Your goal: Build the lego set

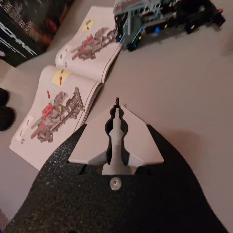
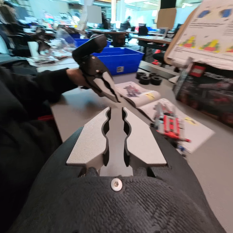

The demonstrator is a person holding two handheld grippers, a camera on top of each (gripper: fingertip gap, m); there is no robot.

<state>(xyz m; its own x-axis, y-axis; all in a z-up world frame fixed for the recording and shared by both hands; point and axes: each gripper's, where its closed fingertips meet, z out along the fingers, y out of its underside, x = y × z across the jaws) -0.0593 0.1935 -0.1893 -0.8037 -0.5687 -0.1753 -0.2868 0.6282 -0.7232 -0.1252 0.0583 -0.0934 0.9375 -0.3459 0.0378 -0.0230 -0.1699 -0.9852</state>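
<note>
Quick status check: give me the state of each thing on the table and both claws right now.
Left claw: shut on a small black pin, held above the table.
Right claw: open, empty.
Instruction booklet: lying open on the table.
Lego truck: partly built, standing beyond the booklet.
Black tyres: loose, grouped on the table.
Lego box: standing upright.

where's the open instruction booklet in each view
Left wrist view: the instruction booklet lies open on the table, left of centre, running from lower left up toward the lego model.
Right wrist view: it sits right of centre, beyond the right tool.
Shared landmark: the left tool, tips by the booklet's edge.
</note>
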